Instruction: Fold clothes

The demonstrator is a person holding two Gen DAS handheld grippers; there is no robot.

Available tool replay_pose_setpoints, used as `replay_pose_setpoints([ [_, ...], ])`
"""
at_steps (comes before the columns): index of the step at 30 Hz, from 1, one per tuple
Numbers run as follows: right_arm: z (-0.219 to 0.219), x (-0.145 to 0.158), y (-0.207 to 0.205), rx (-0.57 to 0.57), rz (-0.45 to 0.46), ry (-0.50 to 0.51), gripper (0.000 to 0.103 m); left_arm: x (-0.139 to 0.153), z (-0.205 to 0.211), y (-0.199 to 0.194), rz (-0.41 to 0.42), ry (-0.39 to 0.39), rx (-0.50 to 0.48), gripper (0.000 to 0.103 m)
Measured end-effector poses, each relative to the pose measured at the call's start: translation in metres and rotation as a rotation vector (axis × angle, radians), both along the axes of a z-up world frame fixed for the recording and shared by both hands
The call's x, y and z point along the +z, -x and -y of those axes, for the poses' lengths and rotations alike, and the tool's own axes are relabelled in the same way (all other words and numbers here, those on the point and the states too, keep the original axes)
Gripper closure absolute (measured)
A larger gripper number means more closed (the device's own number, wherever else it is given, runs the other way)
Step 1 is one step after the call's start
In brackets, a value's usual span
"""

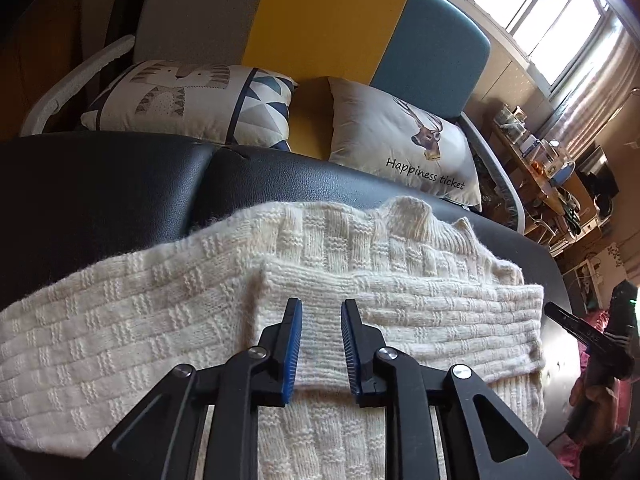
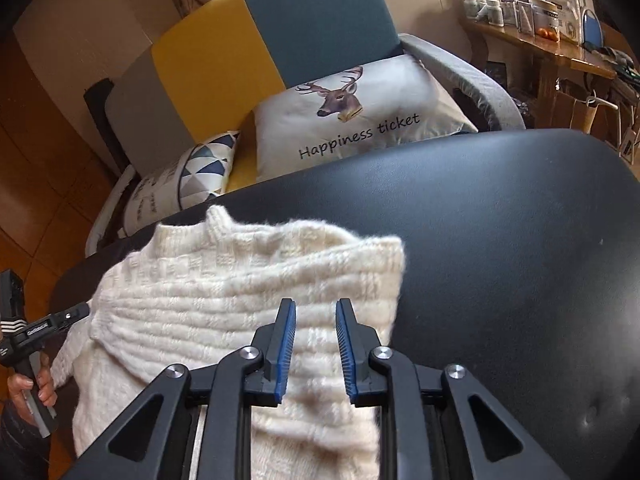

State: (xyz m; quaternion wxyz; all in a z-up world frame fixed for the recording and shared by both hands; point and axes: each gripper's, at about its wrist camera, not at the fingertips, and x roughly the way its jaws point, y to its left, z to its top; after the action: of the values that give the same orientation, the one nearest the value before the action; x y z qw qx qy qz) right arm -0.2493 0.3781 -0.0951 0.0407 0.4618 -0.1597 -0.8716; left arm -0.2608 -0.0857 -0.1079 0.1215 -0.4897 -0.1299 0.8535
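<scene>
A cream knitted sweater (image 1: 152,304) lies spread on a black padded leather surface (image 1: 120,184). One part of it is folded across the body as a ribbed band (image 1: 420,304). My left gripper (image 1: 320,306) hovers over that folded part, jaws slightly apart with nothing pinched between the blue pads. In the right wrist view the sweater (image 2: 200,292) fills the lower left, and my right gripper (image 2: 316,306) stands over its right edge, jaws also slightly apart and empty. Each gripper shows at the edge of the other's view: the right gripper (image 1: 580,326) and the left gripper (image 2: 60,320), held by a hand (image 2: 24,392).
Behind the black surface (image 2: 500,240) stands a sofa with a yellow and blue back (image 1: 360,28). On it lie a deer pillow (image 1: 400,136) and a patterned pillow (image 1: 192,100). A wooden shelf with jars (image 2: 540,36) runs along the right wall.
</scene>
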Motion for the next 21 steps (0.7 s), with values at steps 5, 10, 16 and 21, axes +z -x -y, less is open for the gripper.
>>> replay_pose_setpoints([
  [5,-0.004,-0.017,0.032,-0.024,0.069,-0.066,0.083,-0.01,-0.002,0.005,0.013,0.051,0.001,0.082],
  [10,-0.018,-0.011,0.016,-0.055,0.027,0.156,0.078,0.009,-0.011,0.005,-0.027,-0.063,-0.066,0.077],
  [16,-0.044,-0.038,-0.064,-0.156,0.009,0.767,0.07,0.036,-0.133,0.03,-0.054,-0.171,-0.5,0.055],
  [21,-0.044,-0.074,-0.102,-0.245,0.068,0.935,0.065,0.029,-0.252,0.06,0.023,-0.128,-0.769,0.051],
])
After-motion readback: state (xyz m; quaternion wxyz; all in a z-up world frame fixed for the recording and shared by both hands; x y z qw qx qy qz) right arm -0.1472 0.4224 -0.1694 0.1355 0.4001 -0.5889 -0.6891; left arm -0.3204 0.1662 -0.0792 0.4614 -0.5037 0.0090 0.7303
